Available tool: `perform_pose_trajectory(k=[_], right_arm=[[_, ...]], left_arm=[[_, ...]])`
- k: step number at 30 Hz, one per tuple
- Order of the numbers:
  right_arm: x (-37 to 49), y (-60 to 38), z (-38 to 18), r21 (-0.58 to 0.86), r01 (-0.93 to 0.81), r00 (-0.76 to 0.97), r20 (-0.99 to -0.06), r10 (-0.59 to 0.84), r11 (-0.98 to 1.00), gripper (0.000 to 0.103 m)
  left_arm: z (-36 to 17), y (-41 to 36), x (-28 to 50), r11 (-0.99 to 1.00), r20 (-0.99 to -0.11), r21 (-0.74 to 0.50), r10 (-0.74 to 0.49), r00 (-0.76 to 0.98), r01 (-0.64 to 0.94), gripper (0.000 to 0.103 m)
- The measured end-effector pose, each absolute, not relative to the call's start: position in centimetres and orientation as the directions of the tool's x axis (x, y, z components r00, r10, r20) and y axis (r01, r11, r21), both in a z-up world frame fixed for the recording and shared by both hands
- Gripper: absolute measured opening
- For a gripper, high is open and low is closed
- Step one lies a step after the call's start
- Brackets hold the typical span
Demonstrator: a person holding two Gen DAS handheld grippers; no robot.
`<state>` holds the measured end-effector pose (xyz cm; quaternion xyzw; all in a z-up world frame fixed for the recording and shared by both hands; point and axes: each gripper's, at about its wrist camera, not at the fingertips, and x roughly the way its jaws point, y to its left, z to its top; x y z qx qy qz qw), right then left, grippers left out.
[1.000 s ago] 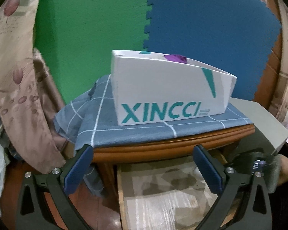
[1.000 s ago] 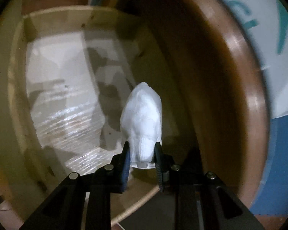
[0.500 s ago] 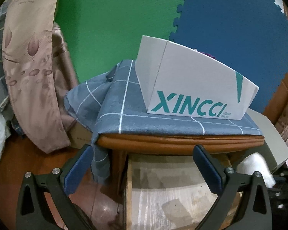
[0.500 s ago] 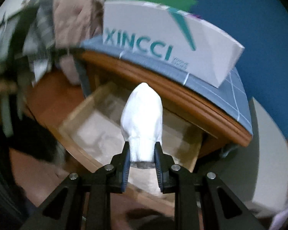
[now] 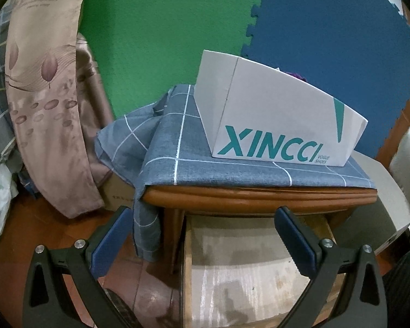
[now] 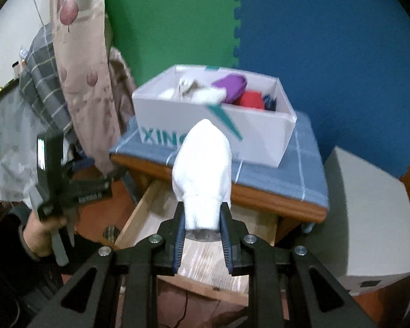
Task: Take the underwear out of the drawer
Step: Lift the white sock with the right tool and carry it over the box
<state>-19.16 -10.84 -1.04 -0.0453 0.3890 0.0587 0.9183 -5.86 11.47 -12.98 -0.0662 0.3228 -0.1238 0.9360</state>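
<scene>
Lifted clear of the drawer (image 6: 205,254) since a second ago, the right gripper (image 6: 202,235) now sits at frame centre, higher than half a second back, looking down into the open box (image 6: 259,139). Behind, green and blue mats fill the upper frame. On the blue cloth (image 5: 232,169) over the stand, the box holds purple, red and white bundles. Lower centre, the underwear (image 6: 202,169), a white roll, is pinched at its ribbed end. The left gripper (image 5: 205,235) stays spread wide over the drawer.
</scene>
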Motion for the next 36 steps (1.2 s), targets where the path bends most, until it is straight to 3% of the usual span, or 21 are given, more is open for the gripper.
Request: perform_pose_trajectory(k=[14, 36], right_arm=[[-14.8, -12.5, 7.1, 0.0, 0.004, 0.772, -0.636, -0.003, 1.0, 0.023], [-8.5, -11.9, 8.6, -0.104, 0.072, 0.779, -0.615, -0.121, 0.992, 0.023]], left_arm=[[-12.7, 11.8, -6.2, 0.958, -0.579, -0.208, -0.283, 0.765, 0.197, 0.102], [-12.7, 11.1, -6.2, 0.954, -0.586, -0.214, -0.296, 0.755, 0.209, 0.102]])
